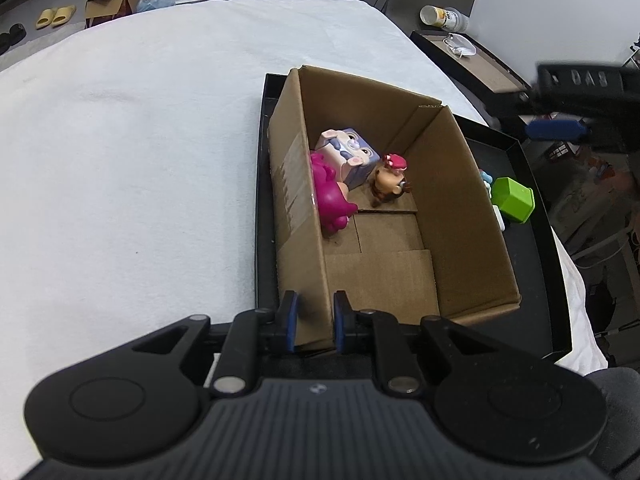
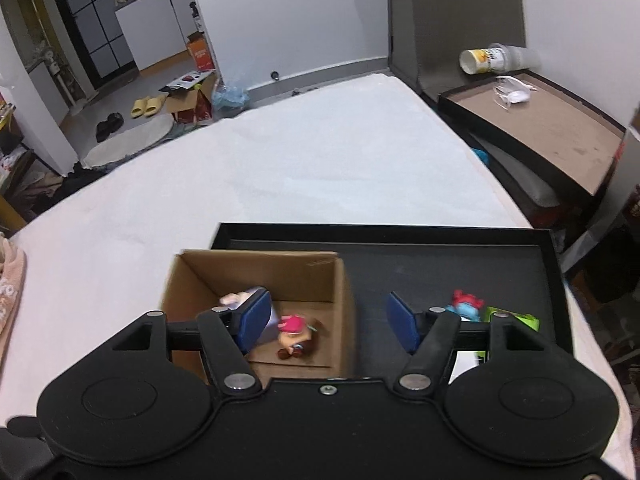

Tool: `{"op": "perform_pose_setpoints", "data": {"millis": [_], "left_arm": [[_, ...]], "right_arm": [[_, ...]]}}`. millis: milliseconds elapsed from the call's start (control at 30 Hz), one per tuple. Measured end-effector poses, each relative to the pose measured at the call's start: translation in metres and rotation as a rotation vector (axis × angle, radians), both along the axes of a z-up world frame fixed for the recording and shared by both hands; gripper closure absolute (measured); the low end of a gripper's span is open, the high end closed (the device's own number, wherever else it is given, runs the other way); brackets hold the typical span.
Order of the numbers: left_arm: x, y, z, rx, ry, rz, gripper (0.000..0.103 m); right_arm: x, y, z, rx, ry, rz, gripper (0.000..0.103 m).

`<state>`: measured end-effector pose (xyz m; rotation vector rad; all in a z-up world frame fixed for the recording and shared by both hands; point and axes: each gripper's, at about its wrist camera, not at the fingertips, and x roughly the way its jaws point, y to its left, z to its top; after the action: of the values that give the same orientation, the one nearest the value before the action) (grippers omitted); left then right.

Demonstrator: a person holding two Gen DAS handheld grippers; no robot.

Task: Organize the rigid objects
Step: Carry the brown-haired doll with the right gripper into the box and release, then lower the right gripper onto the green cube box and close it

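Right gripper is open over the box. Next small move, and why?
Probably shift the right gripper right, toward the green block on the black tray. It is open and empty, three toys already sit in the cardboard box, and the block remains outside.

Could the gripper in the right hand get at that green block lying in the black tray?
Probably yes. The right hand-held gripper is open and holds nothing, and the green block lies in the black tray outside the cardboard box. Nothing covers it; only a small blue toy sits close beside it.
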<state>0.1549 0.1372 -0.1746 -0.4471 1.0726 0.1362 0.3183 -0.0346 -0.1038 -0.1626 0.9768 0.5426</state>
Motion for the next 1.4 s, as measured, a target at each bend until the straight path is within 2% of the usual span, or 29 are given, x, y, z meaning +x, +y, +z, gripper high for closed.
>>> {"op": "perform_pose_setpoints", "data": {"millis": [300,600,667,800,1000,1400], "left_arm": [[0.002,-0.002,0.000,0.013,0.008,0.001,0.087],[0.004,-0.005,0.000,0.031,0.018,-0.001,0.087],[0.005,-0.005,-0.001,0.024,0.021,0.004,0.087],[0.006,-0.007,-0.001,0.043,0.024,-0.003,0.087],[0.006,-0.006,-0.002,0.036,0.031,0.004,0.087],[0.010,-0.011,-0.003,0.057,0.047,0.003,0.087]], "right_arm": [[0.018,-0.047,-0.009,-0.007,0.040,-0.095,0.039],[0.031,-0.070,-0.018,0.006,0.058,-0.148,0.032],[0.034,-0.073,-0.022,-0.003,0.059,-0.157,0.028],[0.041,-0.081,-0.031,-0.025,0.070,-0.176,0.027],[0.053,-0.089,-0.052,-0.113,0.053,-0.224,0.022],[0.069,-0.097,-0.082,-0.152,0.100,-0.286,0.013]]}}
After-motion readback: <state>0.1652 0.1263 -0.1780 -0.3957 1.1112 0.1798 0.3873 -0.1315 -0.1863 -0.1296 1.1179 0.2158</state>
